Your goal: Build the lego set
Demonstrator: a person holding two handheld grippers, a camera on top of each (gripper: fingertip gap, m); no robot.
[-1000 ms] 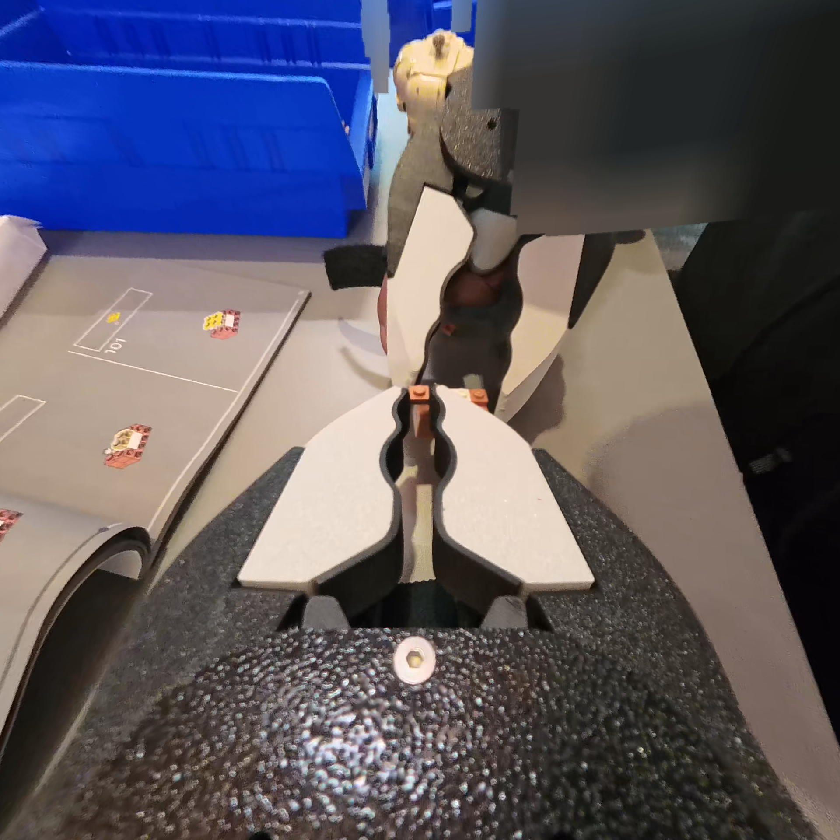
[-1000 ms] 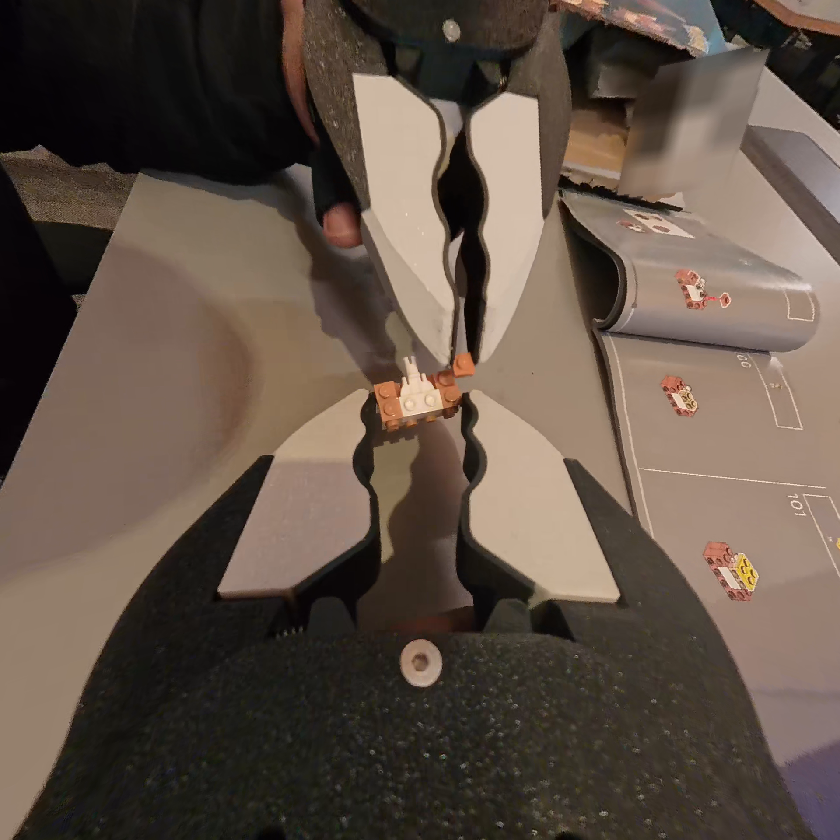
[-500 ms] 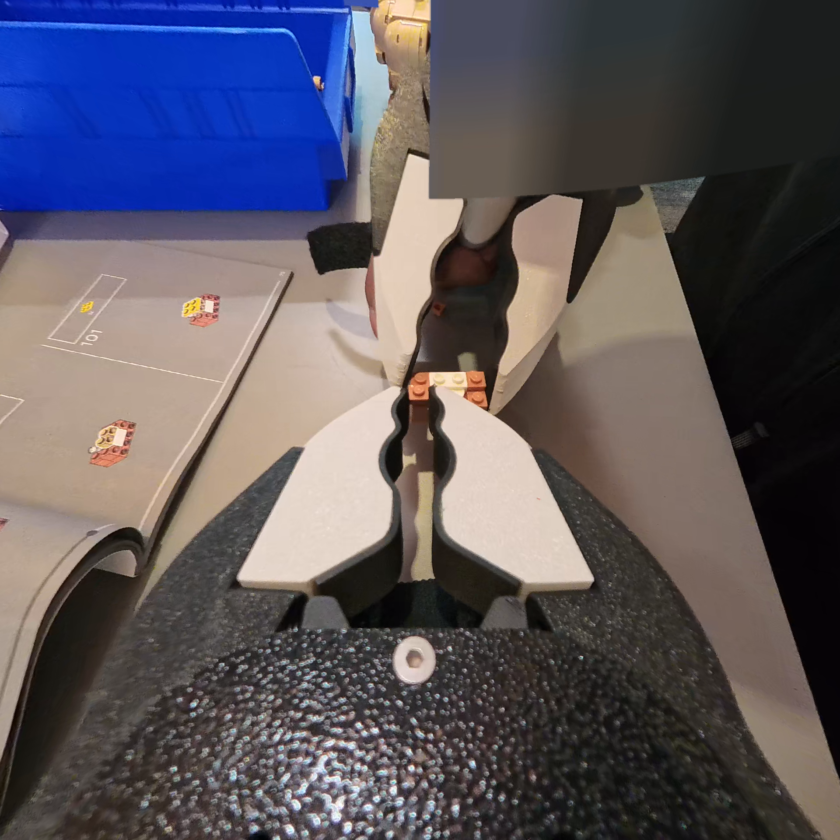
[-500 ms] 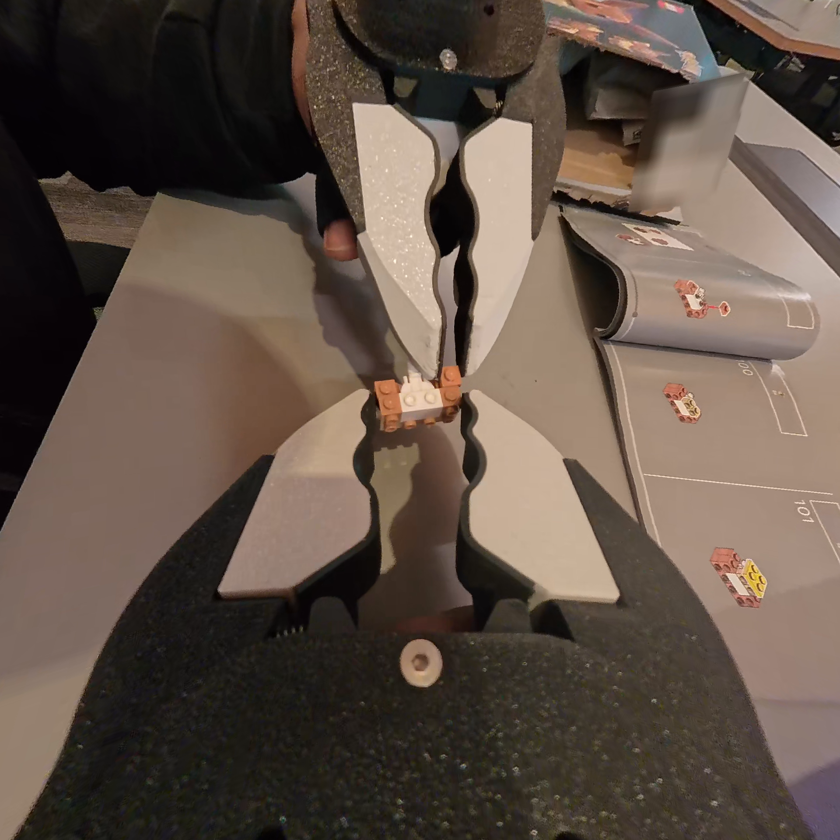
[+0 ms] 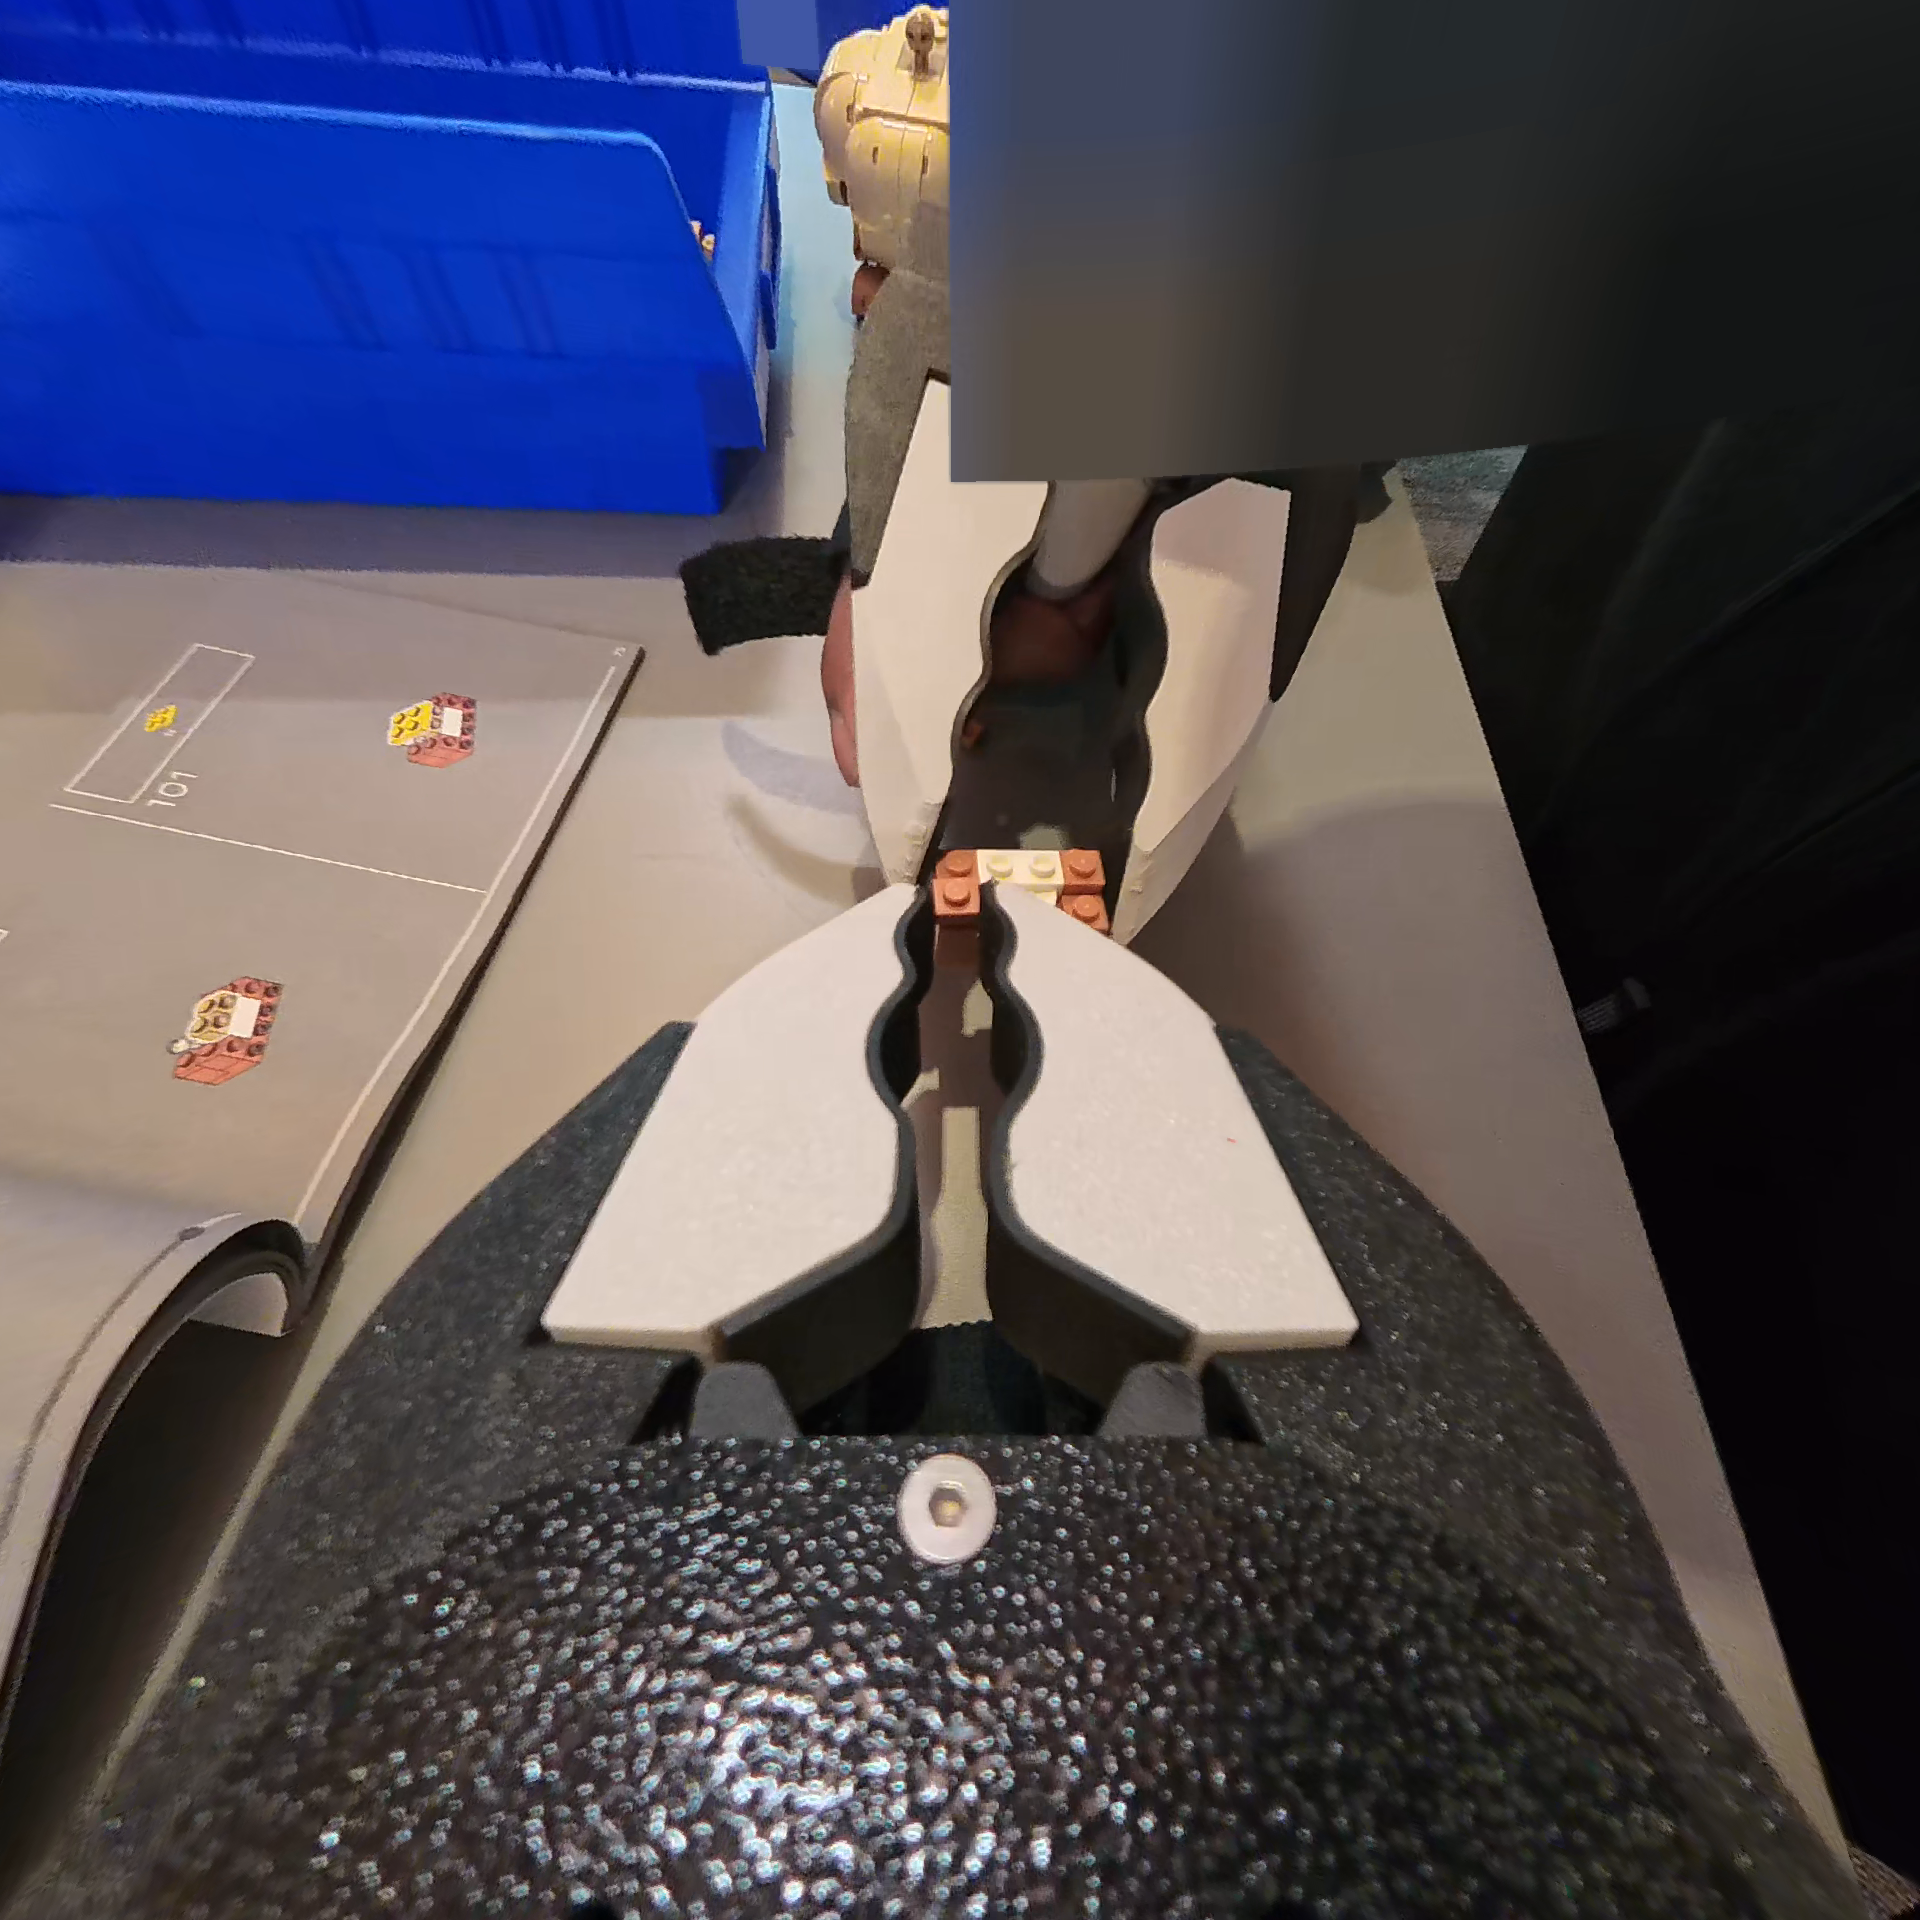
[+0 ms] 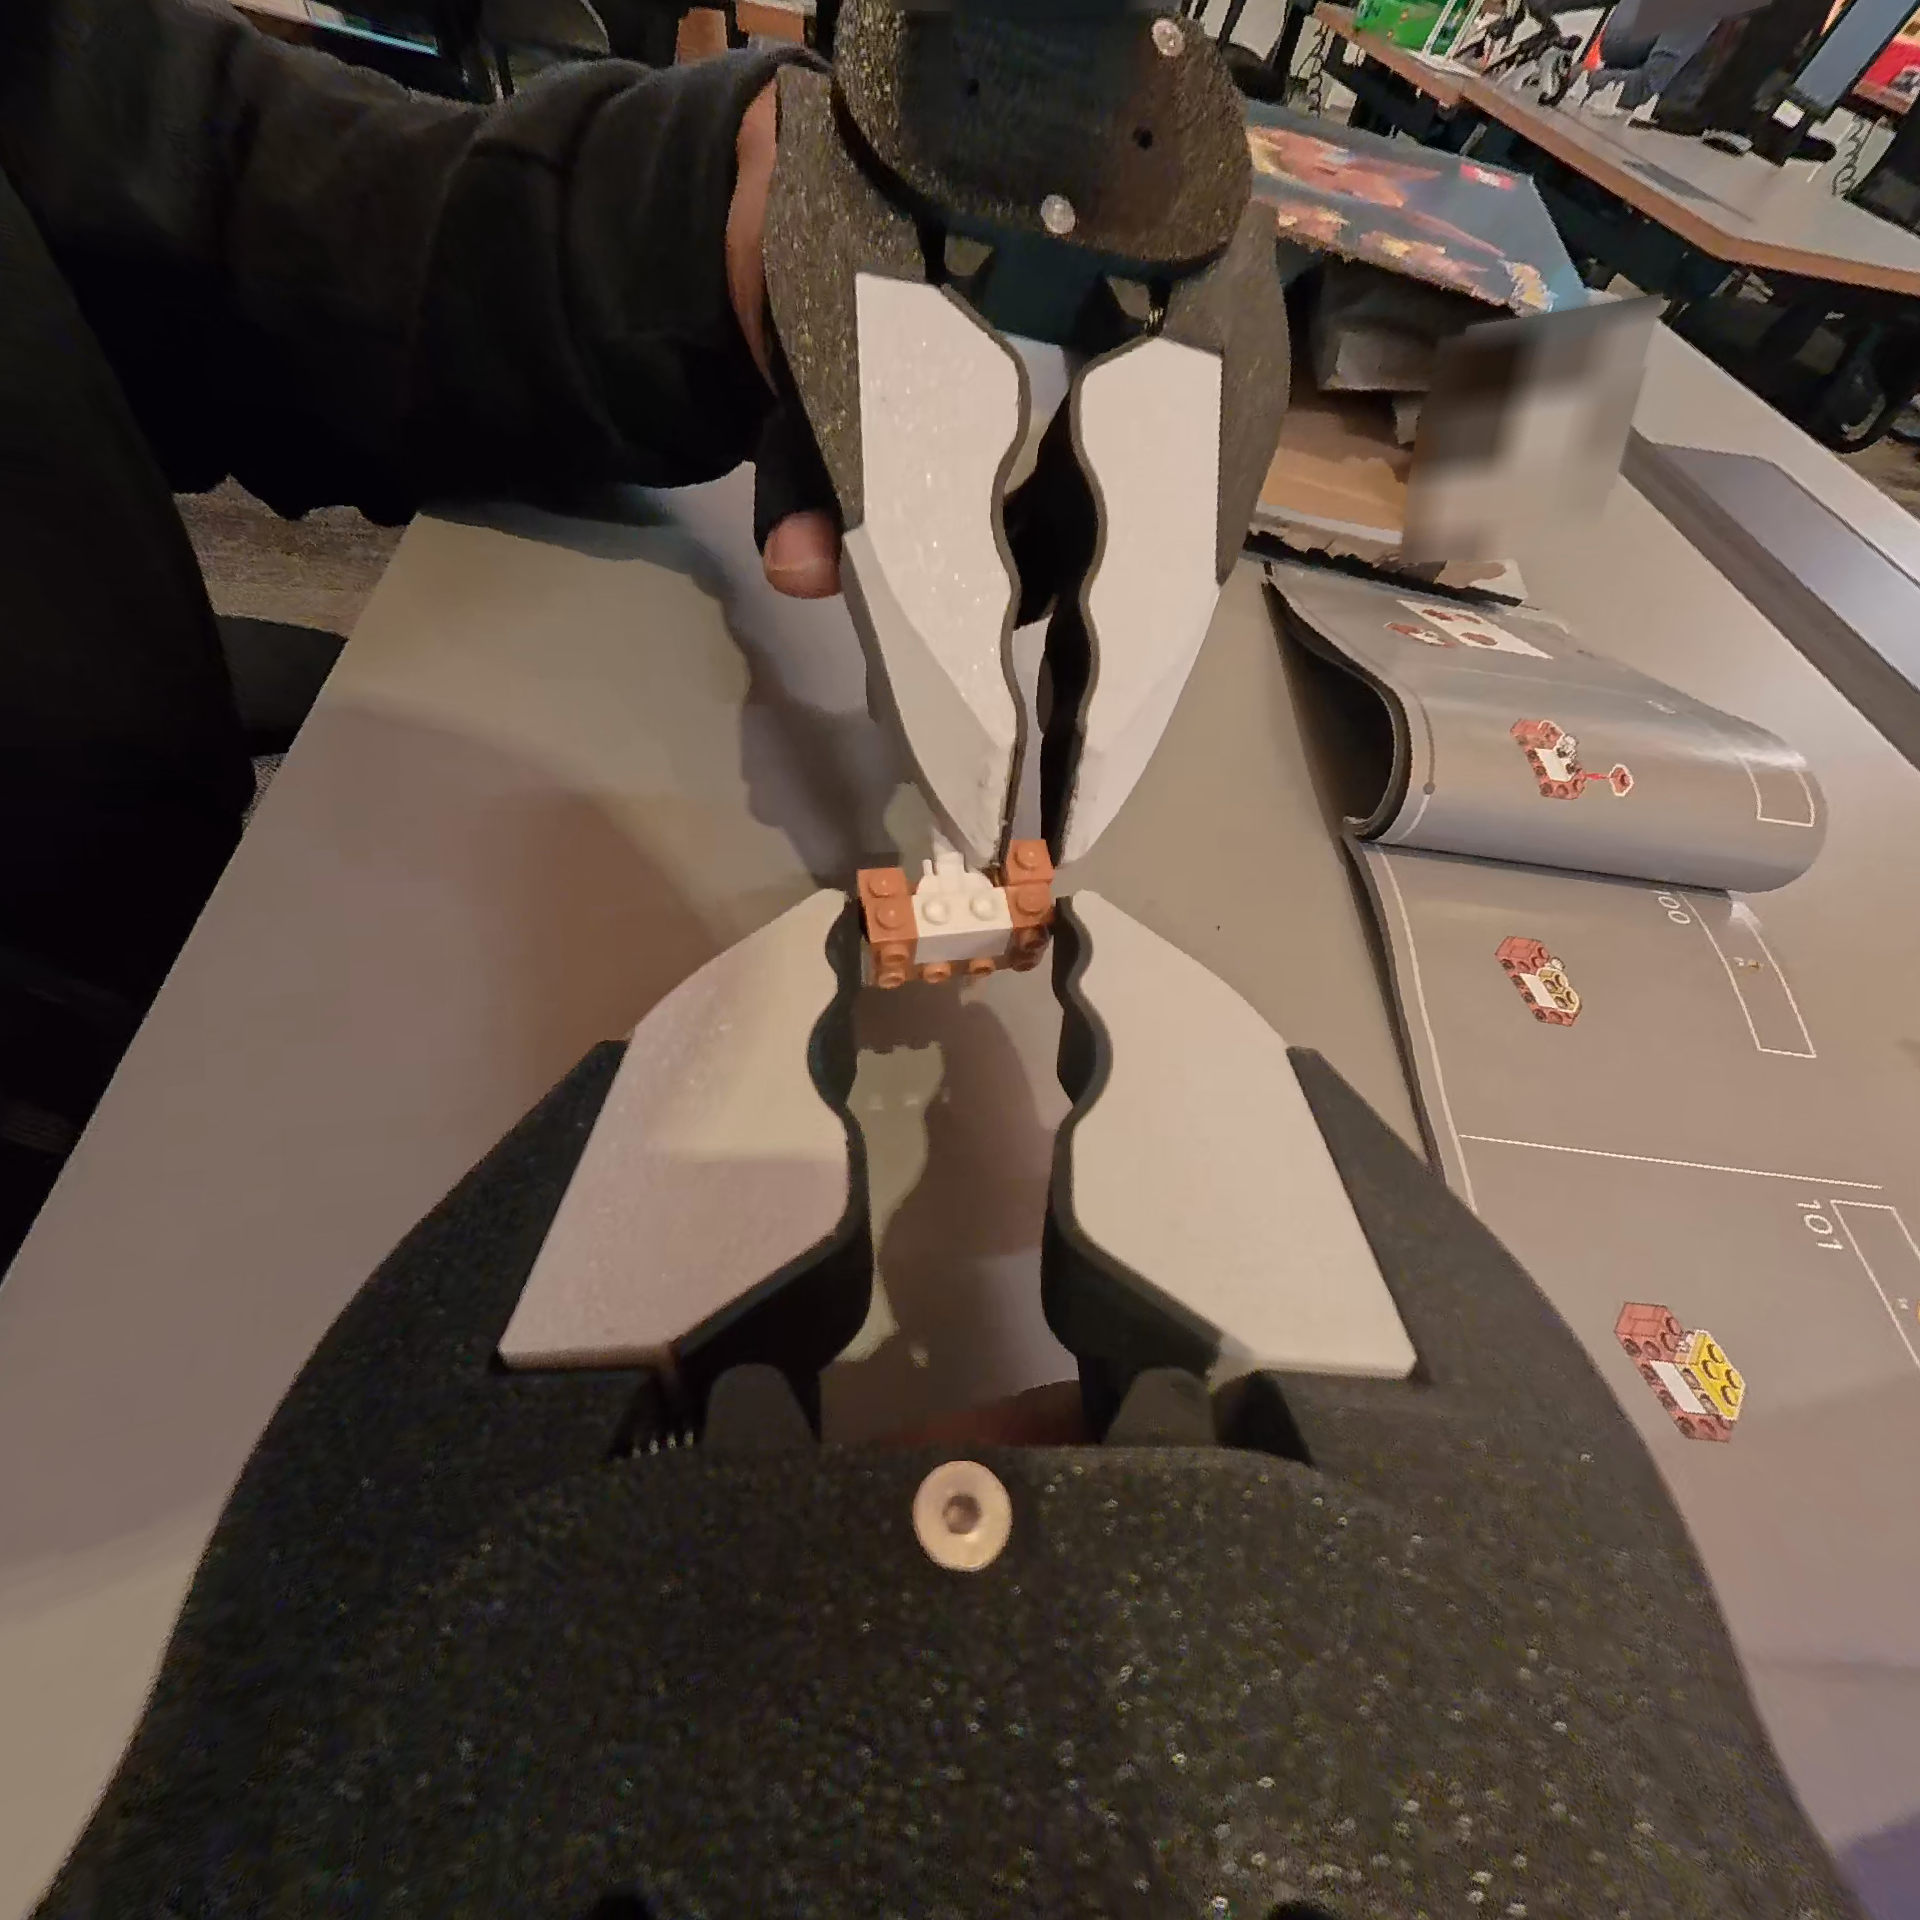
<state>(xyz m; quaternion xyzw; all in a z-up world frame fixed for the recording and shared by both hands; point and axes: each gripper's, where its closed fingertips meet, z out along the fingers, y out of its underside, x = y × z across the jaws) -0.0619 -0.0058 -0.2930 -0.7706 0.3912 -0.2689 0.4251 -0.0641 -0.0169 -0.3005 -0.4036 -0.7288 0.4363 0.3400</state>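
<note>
**Two grippers meeting on one small brick build**

Right gripper (image 6: 956, 935) clamped across the width of a brown-and-white brick assembly (image 6: 951, 925), both pads pressing its brown ends, held clear above the bench (image 6: 416, 935). Left gripper (image 5: 961, 904) nearly closed, pinching a small brown brick (image 5: 958, 900) at its tips. That brick sits against one end of the assembly, seen at (image 6: 1029, 862) from the right wrist view as the top piece on the corner nearest the left gripper. Looks seated or very close to seated; cannot tell from either view whether fully pressed down.

Visible so far: brown base, white centre plate with a small white part on top, brown corner pieces on both ends. No yellow parts on it yet, though the open instruction booklet (image 6: 1662, 1039) lying on the bench to one side shows drawings with yellow ones.

Blue bins (image 5: 364, 291) at the back, a tan brick model (image 5: 883, 114) beside them. No loose bricks seen on the bench near the grippers.
</note>
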